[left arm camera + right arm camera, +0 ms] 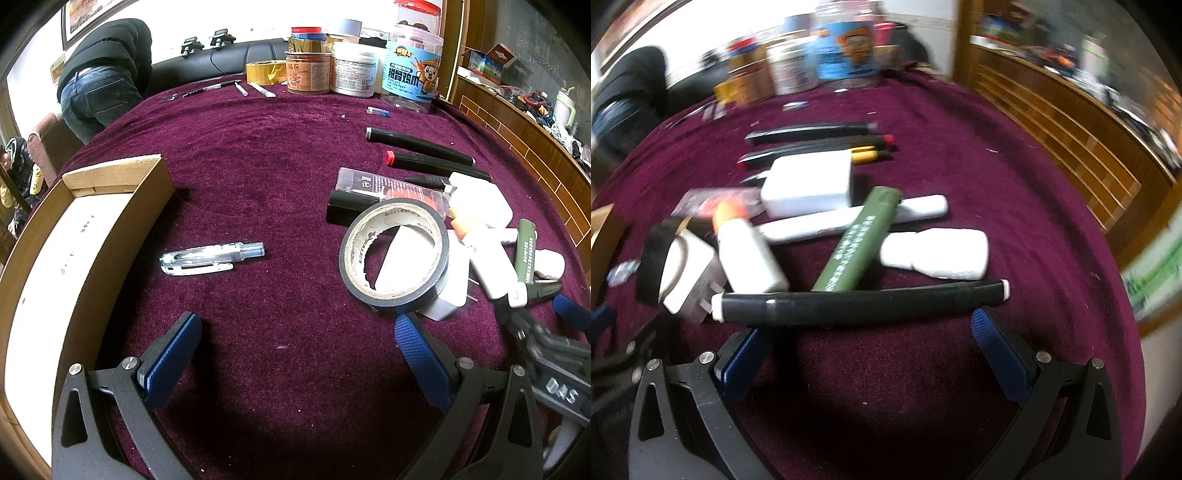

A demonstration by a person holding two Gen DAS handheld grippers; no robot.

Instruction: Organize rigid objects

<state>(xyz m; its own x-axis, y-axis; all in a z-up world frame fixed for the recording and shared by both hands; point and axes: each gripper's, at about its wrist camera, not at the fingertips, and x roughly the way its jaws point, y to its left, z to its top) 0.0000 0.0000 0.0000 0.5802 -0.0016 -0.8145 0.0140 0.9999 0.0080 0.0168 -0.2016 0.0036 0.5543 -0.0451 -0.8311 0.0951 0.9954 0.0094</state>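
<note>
Black marker [860,301] lies across right gripper [868,343] — fingers spread, empty.

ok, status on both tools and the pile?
Left tool open, empty, over bare cloth. Right tool open, at the black marker, no grip yet. Green tube leans across that marker. Box holds nothing visible.

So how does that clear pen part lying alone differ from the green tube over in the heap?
The clear pen part is see-through; the green tube is solid olive with pale printing. The clear pen part lies by itself on the purple cloth near the cardboard box; the green tube leans across a white stick in the pile. Both are slim and neither is held by a claw.
</note>
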